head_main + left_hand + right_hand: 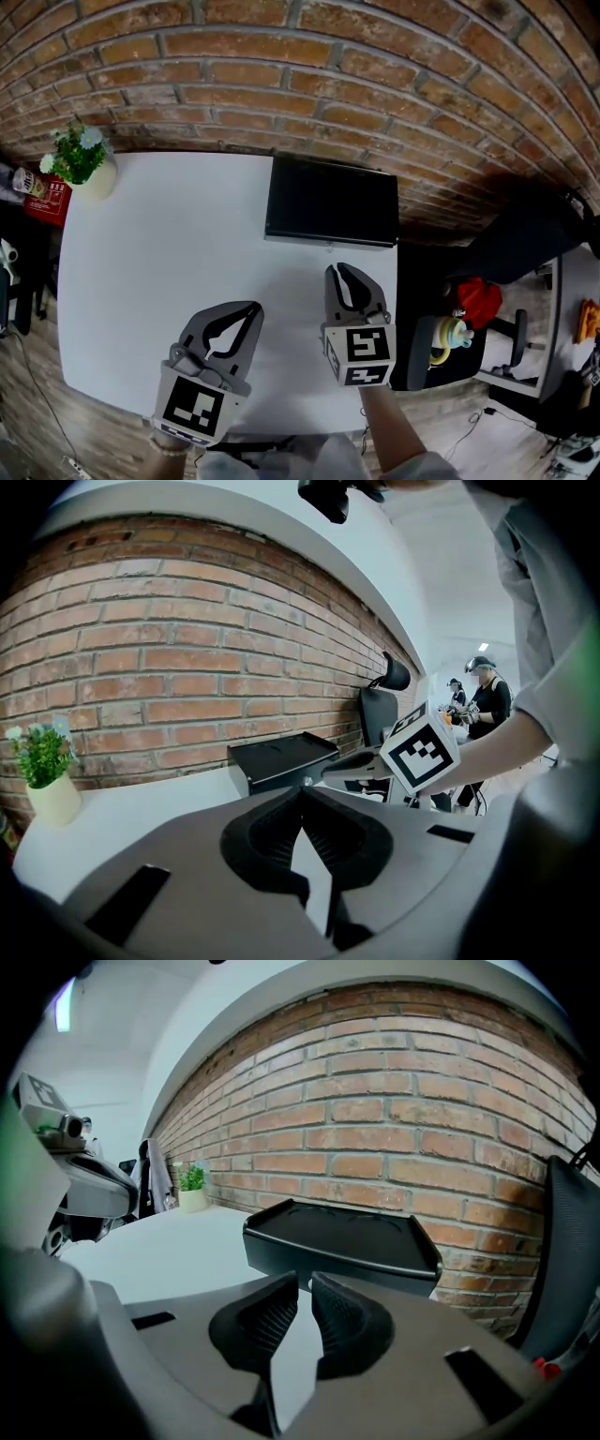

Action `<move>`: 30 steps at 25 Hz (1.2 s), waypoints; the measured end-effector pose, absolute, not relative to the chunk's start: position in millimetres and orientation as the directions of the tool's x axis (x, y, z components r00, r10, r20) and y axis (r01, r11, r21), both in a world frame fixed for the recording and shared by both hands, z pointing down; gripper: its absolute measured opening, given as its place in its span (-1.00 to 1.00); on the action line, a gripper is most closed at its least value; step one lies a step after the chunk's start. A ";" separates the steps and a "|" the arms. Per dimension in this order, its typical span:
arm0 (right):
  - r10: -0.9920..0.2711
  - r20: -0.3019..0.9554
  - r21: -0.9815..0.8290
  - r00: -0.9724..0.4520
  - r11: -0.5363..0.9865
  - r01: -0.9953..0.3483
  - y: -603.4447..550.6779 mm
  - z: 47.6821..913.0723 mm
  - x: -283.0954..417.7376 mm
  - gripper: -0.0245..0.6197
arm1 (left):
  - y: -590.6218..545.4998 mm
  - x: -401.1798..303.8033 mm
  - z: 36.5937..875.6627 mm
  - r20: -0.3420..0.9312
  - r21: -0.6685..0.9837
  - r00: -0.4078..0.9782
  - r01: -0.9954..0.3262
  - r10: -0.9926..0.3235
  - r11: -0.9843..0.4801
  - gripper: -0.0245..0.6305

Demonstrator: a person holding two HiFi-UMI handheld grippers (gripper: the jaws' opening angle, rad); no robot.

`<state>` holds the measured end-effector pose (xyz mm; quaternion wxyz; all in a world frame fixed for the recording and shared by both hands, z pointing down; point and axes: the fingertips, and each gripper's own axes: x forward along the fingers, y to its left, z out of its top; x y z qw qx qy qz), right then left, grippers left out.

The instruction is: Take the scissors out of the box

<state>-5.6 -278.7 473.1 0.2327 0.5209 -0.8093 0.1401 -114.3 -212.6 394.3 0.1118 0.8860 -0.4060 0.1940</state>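
Far left corner of the table (159,253): plant (77,155) in a pale pot, close to the brick wall (281,75). Near edge, left of centre: left gripper (253,307), jaws clenched tip to tip with nothing between them, pointed up the table and slightly rightward toward the box. Centre right, at the far edge just before the wall: black box (331,202), flat, top closed with a raised rim, long axis running left to right along the wall, one long side turned toward both grippers. Scissors visible in no view, so heading and long axis cannot be told. Right of the left gripper and nearer the box: right gripper (338,269), pointed straight at the near long side of the box. Jaws parted by a narrow gap at the tips, holding nothing, only bare table showing through the gap. Box ahead of both pairs of fingers and touched by neither: well apart from the left pair, near the right pair with a strip of table between. Beyond the right edge of the table: black chair (450,352) with a yellow and blue item on the seat.
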 end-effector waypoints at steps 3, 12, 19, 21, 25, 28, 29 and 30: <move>-0.772 0.539 0.012 -0.336 0.407 -0.914 -284.0 481.4 -6.9 -0.75 | -215.3 -115.0 397.2 0.441 0.039 0.601 -0.755 -0.667 -0.655 -0.88; -0.761 0.587 0.012 -0.276 0.349 -0.937 -300.4 503.2 -5.8 -0.75 | -220.7 -116.0 405.9 0.446 0.057 0.614 -0.745 -0.651 -0.664 -0.88; -0.756 0.611 0.027 -0.235 0.316 -0.948 -304.8 513.9 -7.4 -0.75 | -220.5 -112.3 412.8 0.453 0.062 0.621 -0.738 -0.640 -0.672 -0.88; -0.756 0.612 0.021 -0.234 0.312 -0.950 -306.6 515.2 -6.9 -0.75 | -220.2 -109.2 413.0 0.453 0.058 0.625 -0.732 -0.636 -0.678 -0.88; -0.747 0.622 0.027 -0.237 0.323 -0.946 -308.0 517.9 -10.4 -0.65 | -219.0 -108.9 413.7 0.455 0.052 0.628 -0.727 -0.632 -0.685 -0.88; -0.747 0.625 0.046 -0.228 0.326 -0.944 -307.7 518.5 -11.3 -0.62 | -219.0 -109.4 415.2 0.460 0.052 0.622 -0.731 -0.634 -0.680 -0.88; -0.749 0.623 0.047 -0.224 0.321 -0.946 -307.6 518.3 -11.1 -0.62 | -218.9 -109.4 415.6 0.461 0.051 0.621 -0.732 -0.634 -0.679 -0.88; -0.752 0.621 0.043 -0.220 0.314 -0.949 -307.6 518.1 -10.9 -0.62 | -218.9 -109.4 416.0 0.461 0.051 0.620 -0.733 -0.635 -0.678 -0.88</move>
